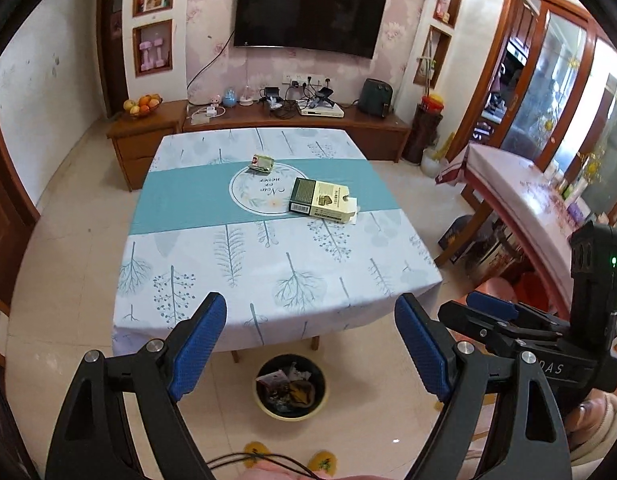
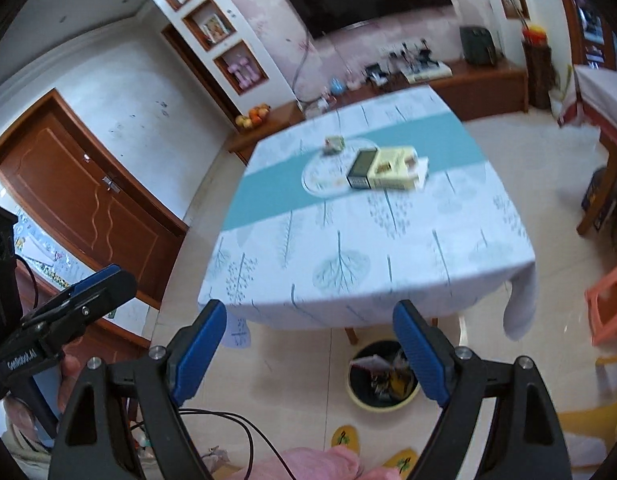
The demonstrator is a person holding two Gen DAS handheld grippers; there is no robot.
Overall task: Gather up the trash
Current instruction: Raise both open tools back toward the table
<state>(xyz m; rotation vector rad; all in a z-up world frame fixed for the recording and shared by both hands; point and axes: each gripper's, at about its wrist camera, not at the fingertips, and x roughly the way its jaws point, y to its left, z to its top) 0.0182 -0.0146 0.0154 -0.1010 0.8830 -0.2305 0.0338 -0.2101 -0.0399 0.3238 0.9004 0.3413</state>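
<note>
Both grippers, the left gripper (image 1: 310, 350) and the right gripper (image 2: 308, 354), gape wide with nothing in them. On the table (image 1: 268, 272), the box (image 1: 322, 200) looks light and stiff; pinch its long sides.

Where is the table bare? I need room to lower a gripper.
The whole near half of the table, up to the teal band, is bare. So is the band's left end. Crowded: the middle, with the flat box and small crumpled pack.
</note>
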